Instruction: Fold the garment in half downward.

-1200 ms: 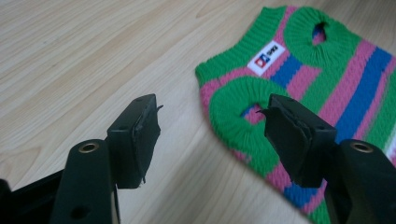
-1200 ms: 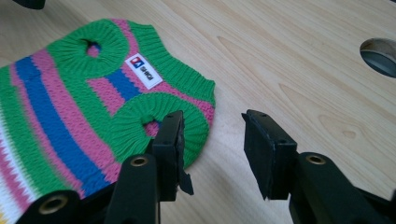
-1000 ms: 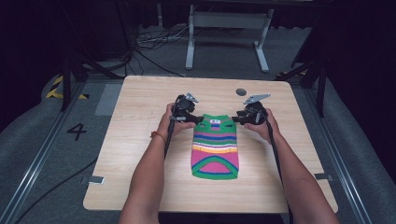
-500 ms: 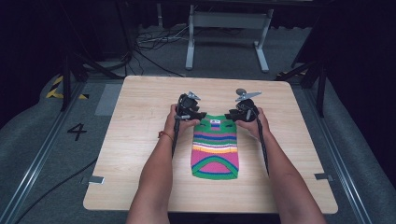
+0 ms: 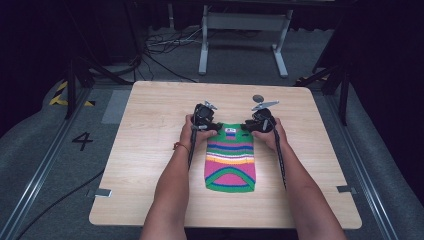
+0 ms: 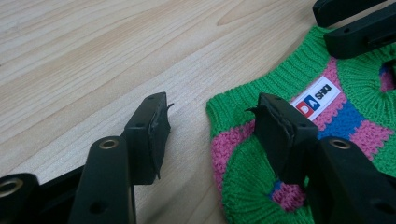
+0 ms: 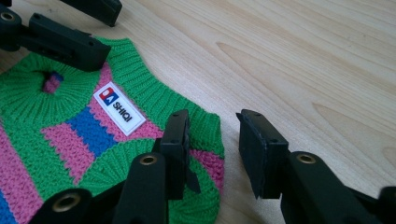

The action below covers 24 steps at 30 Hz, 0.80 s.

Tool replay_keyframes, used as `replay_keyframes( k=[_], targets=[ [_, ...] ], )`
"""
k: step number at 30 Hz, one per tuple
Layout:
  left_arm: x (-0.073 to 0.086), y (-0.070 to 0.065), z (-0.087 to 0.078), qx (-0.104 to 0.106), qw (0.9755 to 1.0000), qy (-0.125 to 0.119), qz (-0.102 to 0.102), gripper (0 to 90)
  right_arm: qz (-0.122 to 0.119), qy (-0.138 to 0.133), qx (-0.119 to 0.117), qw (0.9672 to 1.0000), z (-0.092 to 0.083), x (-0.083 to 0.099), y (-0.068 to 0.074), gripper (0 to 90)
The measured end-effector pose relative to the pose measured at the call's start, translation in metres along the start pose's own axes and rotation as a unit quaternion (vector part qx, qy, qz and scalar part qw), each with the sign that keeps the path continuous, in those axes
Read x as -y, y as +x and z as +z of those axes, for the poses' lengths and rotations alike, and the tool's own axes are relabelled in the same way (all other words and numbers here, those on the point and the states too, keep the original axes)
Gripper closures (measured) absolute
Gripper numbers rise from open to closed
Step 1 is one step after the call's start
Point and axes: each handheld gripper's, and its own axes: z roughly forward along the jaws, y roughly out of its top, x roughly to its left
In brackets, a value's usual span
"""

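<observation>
The small striped knitted sweater (image 5: 230, 161) lies flat on the light wooden table (image 5: 150, 150). The left gripper (image 5: 204, 120) sits at its far left corner, the right gripper (image 5: 259, 122) at its far right.

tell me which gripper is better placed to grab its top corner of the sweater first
Roughly even, slightly left: left gripper straddles its sweater corner; right gripper straddles its corner too.

A striped knitted sweater (image 5: 230, 160) lies flat on the tabletop (image 5: 150, 130); the left hand-held gripper (image 5: 209, 126) and right hand-held gripper (image 5: 251, 126) flank its collar end
</observation>
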Motion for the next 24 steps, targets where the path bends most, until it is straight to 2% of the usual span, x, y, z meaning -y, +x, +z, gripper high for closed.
replay_keyframes(
  k=[1, 2, 3, 4, 6, 9, 10, 12, 15, 18, 19, 20, 24],
  targets=[
    [0.0, -0.001, 0.0, -0.003, 1.0, 0.003, 0.006, 46.0, -0.003, -0.001, 0.0, 1.0, 0.0, 0.0, 0.0, 66.2],
    [0.0, -0.003, -0.001, 0.0, 0.9999, 0.004, 0.009, 49.1, -0.004, 0.0, -0.003, 1.0, 0.0, 0.0, 0.001, 69.9],
    [0.0, -0.003, -0.001, 0.0, 0.9999, 0.004, 0.009, 53.1, -0.004, 0.0, -0.003, 1.0, 0.0, 0.0, 0.001, 69.9],
    [0.001, -0.005, -0.001, 0.008, 0.9999, 0.002, 0.01, 53.1, -0.005, 0.0, -0.005, 1.0, 0.0, 0.0, 0.002, 72.5],
    [0.002, -0.005, -0.001, 0.04, 0.9991, 0.0, 0.01, 70.3, -0.009, 0.004, -0.01, 0.9999, 0.001, -0.001, 0.005, 80.3],
    [0.004, -0.006, -0.004, 0.041, 0.999, 0.001, 0.016, 80.4, -0.019, 0.01, 0.001, 0.9998, 0.0, -0.003, 0.01, 83.6],
    [0.003, -0.006, -0.005, 0.036, 0.9992, 0.002, 0.019, 81.9, -0.021, 0.006, 0.001, 0.9998, 0.0, -0.003, 0.011, 83.9],
    [0.001, -0.009, -0.009, 0.021, 0.9991, 0.005, 0.038, 83.0, -0.02, 0.003, 0.003, 0.9998, -0.001, -0.003, 0.013, 84.1],
    [-0.004, -0.013, -0.018, 0.009, 0.9984, -0.011, 0.055, 83.2, -0.024, -0.009, 0.003, 0.9997, -0.006, -0.005, 0.016, 84.2],
    [-0.007, -0.016, -0.027, 0.006, 0.9975, -0.032, 0.062, 83.0, -0.032, -0.021, 0.0, 0.9993, -0.013, -0.009, 0.017, 84.2],
    [-0.007, -0.016, -0.027, 0.006, 0.9975, -0.032, 0.062, 82.9, -0.032, -0.021, 0.0, 0.9993, -0.013, -0.009, 0.017, 84.2],
    [-0.008, -0.019, -0.034, 0.004, 0.9964, -0.035, 0.077, 82.9, -0.037, -0.032, -0.005, 0.9988, -0.019, -0.012, 0.019, 84.2],
    [-0.008, -0.023, -0.042, 0.001, 0.995, -0.042, 0.091, 82.8, -0.043, -0.049, -0.01, 0.9978, -0.029, -0.014, 0.023, 84.2]
  ],
)
